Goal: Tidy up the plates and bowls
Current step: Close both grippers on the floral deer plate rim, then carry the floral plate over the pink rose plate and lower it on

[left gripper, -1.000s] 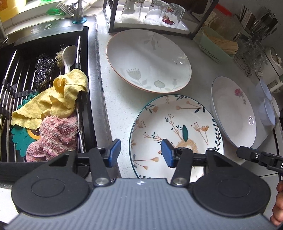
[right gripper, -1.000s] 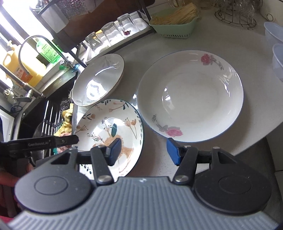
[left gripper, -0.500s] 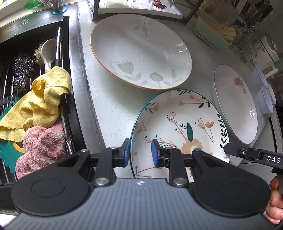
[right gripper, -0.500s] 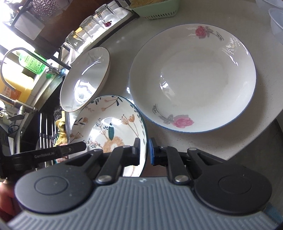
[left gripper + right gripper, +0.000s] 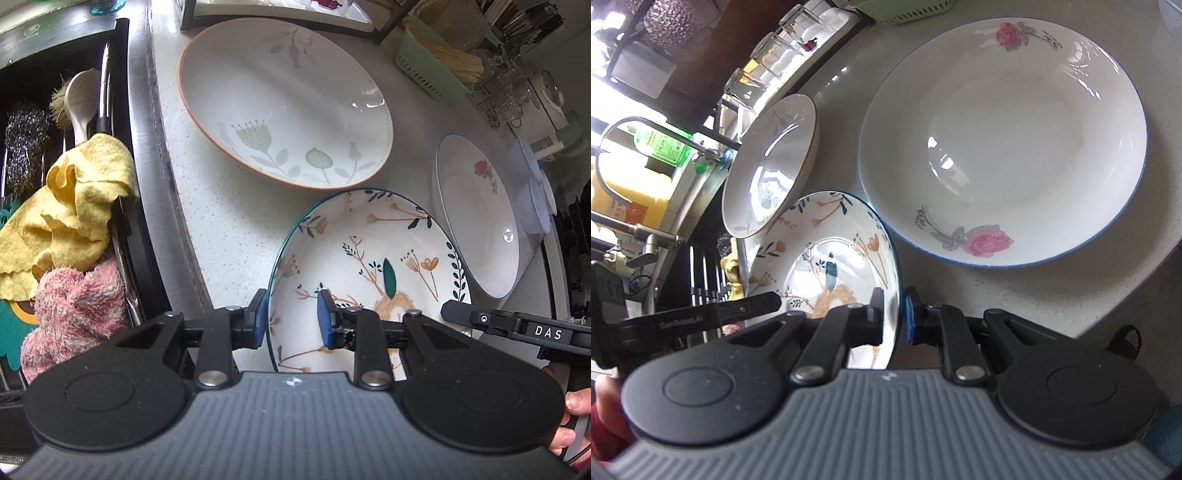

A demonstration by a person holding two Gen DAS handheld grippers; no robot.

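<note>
Porcelain, the teal-rimmed floral plate (image 5: 369, 273) on the speckled tabletop (image 5: 221, 206) just beside the rose plate (image 5: 1001, 136), rim pinched by left gripper (image 5: 291, 319) and right gripper (image 5: 894, 317) jaws; next, by judgement, a level joint lift onto a neighbour.

Patterned plate (image 5: 369, 258): cream ground, dark teal rim line, orange flowers, navy leaf sprigs, one teal leaf at centre.
Large plate (image 5: 288, 107): pale grey-white, terracotta rim, muted sage flower and seed-head motifs.
Rose plate (image 5: 1004, 140): white, thin blue rim, pink roses with grey leaves.
Cloth (image 5: 66, 206): mustard yellow.
Fluffy cloth (image 5: 74, 302): pink.
Basket (image 5: 424, 70): mint green.
Gripper pads (image 5: 325, 321): blue on black.
</note>
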